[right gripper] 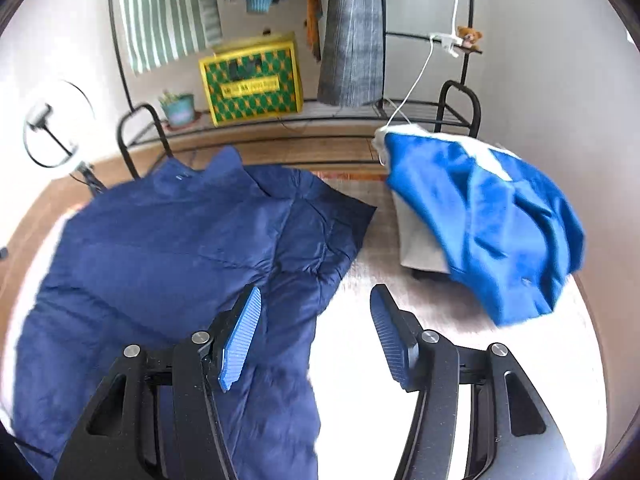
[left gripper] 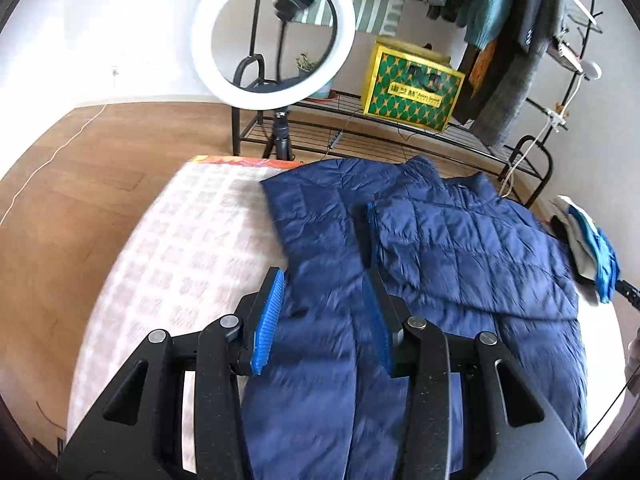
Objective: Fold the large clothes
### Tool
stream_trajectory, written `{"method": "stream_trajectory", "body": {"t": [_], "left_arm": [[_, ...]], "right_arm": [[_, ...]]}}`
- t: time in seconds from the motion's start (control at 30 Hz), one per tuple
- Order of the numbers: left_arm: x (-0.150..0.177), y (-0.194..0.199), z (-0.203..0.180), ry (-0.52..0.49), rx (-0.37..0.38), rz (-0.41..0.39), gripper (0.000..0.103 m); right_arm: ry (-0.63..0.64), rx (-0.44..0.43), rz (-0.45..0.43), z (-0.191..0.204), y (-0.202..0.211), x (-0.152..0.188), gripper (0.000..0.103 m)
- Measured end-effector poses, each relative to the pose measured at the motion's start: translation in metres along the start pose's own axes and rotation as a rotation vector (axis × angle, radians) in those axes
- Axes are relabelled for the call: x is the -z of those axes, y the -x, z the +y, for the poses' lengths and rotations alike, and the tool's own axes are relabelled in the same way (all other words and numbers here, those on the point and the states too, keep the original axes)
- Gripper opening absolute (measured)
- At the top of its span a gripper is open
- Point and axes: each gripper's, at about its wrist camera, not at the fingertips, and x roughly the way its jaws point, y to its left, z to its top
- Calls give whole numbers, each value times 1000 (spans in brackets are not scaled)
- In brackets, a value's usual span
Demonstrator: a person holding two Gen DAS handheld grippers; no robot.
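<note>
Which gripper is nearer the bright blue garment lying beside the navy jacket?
Right. The right gripper hangs open over the bed with the bright blue garment just ahead to its right. The left gripper is over the navy jacket, the garment far across.

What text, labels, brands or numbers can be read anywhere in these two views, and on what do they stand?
Nothing can be read with certainty.
Yellow-and-green box: a yellow band carries characters and small lettering, too small and blurred to read in either view.
Navy puffer jacket: no print or legible tag visible.
Blue garment: no print visible.
Ring light: no markings visible.
</note>
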Motion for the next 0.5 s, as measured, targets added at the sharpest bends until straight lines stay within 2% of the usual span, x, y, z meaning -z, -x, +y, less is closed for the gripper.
{"method": "stream_trajectory", "body": {"t": [0.1, 0.17, 0.23, 0.3, 0.5], "left_arm": [[22, 34, 15, 5, 22, 20, 43], [40, 55, 25, 13, 31, 36, 51], [56, 74, 35, 21, 49, 49, 54], [74, 91, 49, 44, 69, 71, 58], [129, 114, 75, 114, 136, 174, 63]], "right_arm": [[-17, -32, -26, -4, 44, 15, 56], [-18, -42, -46, -6, 71, 29, 56], [-14, -40, -72, -8, 96, 47, 66], [-18, -47, -84, -11, 119, 68, 68], [-10, -119, 33, -16, 153, 149, 68]]}}
